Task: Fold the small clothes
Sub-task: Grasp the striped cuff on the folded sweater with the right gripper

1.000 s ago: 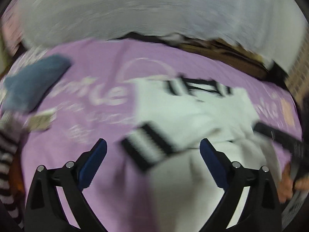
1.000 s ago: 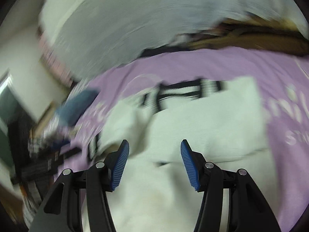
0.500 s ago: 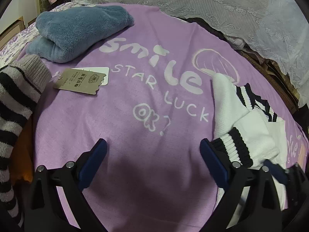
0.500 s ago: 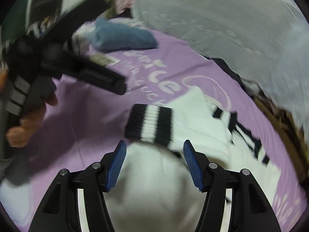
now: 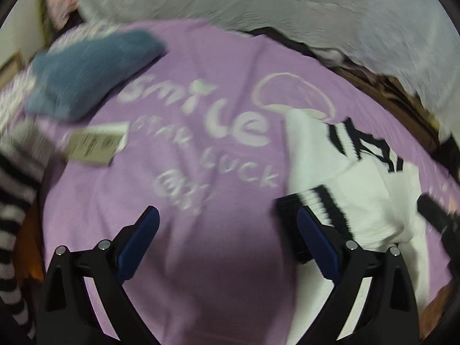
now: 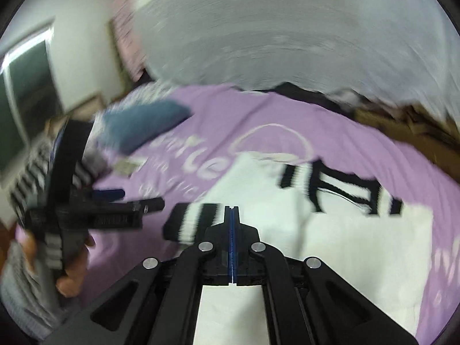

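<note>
Progress: white sweater (image 6: 339, 247) w/ black trim lies on the purple "smile" blanket (image 5: 201, 230), partly folded. One sleeve is drawn in over the body; its black-and-white striped cuff (image 6: 192, 221) sits at the near left edge of the garment in the right wrist view. Black-striped neckline faces the far side. Body looks roughly squared but not a compact packet yet. Judgement: sleeve fold in hand, final body folds left to do.

Other items: folded blue fleece piece (image 5: 89, 72) at far left of blanket, looks done and set aside. Paper hang tag (image 5: 95, 143) loose on blanket near it. A striped knit (image 5: 11, 201) at the left edge, not on the work area; can't tell whether it's clothing to fold or the person's sleeve.

Right gripper (image 6: 231, 230): jaws together, blue pads meeting. It sits low over the white sweater just right of the striped cuff; whether a thin layer of fabric is pinched btwn the pads I can't tell, nothing shows in the seam.

Left gripper (image 5: 227, 238): jaws wide apart, nothing btwn them but bare blanket. Angled down at the blanket, right-hand jaw just beside the striped cuff, overlapping it in view. In the right wrist view a hand (image 6: 72, 264) grips its handle at left, tool pointing toward the cuff.

Both frames motion-blurred.
</note>
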